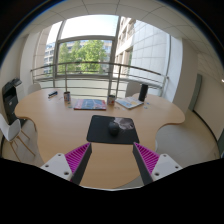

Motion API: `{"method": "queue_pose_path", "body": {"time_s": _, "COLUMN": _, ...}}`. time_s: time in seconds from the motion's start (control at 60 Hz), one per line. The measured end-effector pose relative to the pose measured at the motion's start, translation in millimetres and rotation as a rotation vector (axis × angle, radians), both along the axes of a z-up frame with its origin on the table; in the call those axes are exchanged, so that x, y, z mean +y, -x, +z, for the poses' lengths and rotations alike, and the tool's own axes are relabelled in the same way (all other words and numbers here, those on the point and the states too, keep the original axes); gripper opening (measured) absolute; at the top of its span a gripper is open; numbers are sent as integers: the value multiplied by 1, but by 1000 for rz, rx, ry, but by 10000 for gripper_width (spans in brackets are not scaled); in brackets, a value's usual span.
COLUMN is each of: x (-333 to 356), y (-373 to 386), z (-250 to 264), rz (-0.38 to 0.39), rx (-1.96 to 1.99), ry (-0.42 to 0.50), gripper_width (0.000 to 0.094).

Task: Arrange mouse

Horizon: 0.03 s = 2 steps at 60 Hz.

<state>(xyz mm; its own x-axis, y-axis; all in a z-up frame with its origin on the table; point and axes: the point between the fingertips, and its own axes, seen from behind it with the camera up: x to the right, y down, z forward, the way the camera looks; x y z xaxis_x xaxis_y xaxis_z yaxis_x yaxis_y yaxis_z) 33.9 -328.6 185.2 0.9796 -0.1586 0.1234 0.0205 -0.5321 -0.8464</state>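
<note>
fingers [77, 157] of our gripper [112, 160] spread wide, empty; mouse [114, 126] on the mousepad [100, 133] looks light, rigid, slick, so we'd pinch its sides

Dark mouse [114, 126], black mousepad [110, 130], tan table [60, 125].

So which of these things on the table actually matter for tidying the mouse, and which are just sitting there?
For the job:
- mouse
- dark mouse mat it rests on
- gripper, fingers open, short of the mat

Just lying about:
- laptop
- book
- dark cup
- chair
</note>
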Motion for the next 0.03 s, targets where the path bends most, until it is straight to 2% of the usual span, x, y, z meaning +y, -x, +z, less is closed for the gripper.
{"method": "queue_pose_path", "body": {"time_s": 0.033, "x": -1, "y": 0, "z": 1, "rz": 1, "rx": 1, "ry": -1, "gripper_width": 841}}
